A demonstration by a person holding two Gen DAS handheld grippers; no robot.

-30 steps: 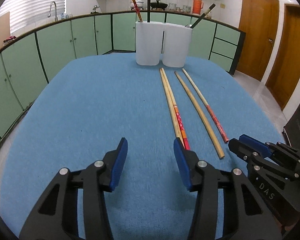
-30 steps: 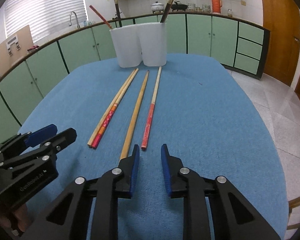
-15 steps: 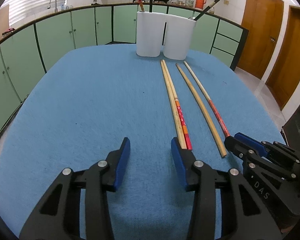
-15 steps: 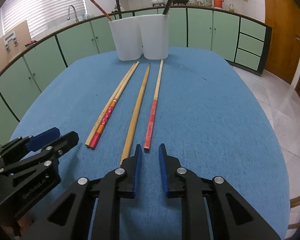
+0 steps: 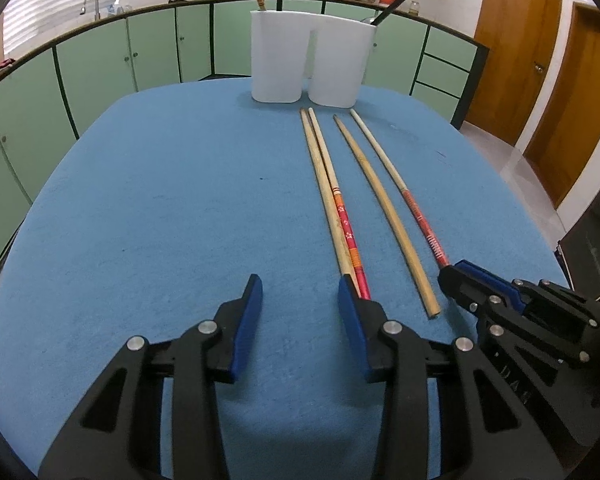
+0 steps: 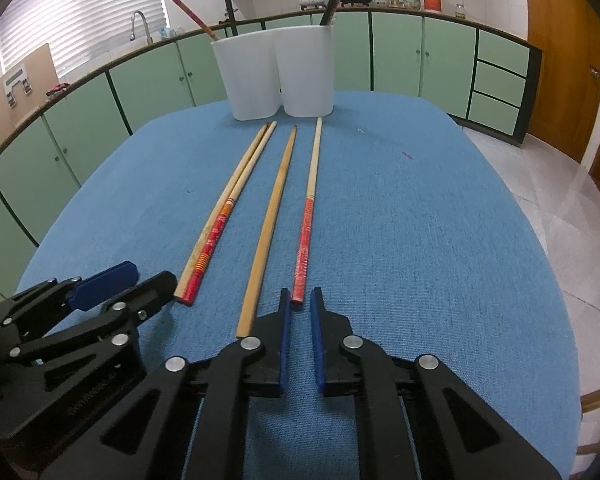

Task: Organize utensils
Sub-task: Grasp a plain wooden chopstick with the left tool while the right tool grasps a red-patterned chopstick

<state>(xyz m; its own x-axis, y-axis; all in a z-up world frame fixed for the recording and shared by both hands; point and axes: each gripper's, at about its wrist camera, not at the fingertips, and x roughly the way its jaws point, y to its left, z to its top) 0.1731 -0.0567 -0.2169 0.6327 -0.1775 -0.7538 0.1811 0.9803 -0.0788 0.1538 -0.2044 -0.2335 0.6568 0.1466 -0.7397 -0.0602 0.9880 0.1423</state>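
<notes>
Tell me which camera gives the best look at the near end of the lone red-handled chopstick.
The right wrist view: the red-handled chopstick runs straight to its near end just ahead of the right gripper. In the left wrist view, that chopstick lies off to the side, and its end disappears behind the right gripper's tip.

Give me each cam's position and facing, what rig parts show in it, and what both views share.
Left wrist: on the left gripper, angled down across the blue table toward the white holder; the right gripper shows at right, nearly closed.
Right wrist: on the right gripper, same heading, its tips at the end of the red-handled chopstick; the left gripper shows at lower left.
Shared: four loose chopsticks, holder, green cabinets. Both jaws have just been closing; nothing is gripped.
</notes>
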